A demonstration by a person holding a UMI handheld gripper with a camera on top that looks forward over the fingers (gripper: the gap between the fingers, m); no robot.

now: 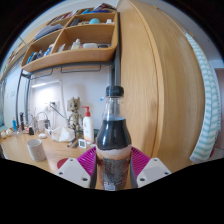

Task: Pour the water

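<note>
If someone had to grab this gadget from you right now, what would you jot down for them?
Gripper: jaws shut on the bottle, held upright above the desk.
Bottle: dark drink inside, black cap still on.
Cup: a clear one stands on the desk to the left, beyond the jaws, apart from the bottle.
Done: bottle grasped.
Left: the cap likely has to come off, then carry the bottle over to the cup and tilt it to pour. No pouring shows yet.

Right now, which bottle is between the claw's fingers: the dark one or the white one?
The dark-liquid clear plastic bottle with black cap, gripped by the claw; the white bottle with red top stands on the desk beyond.
</note>
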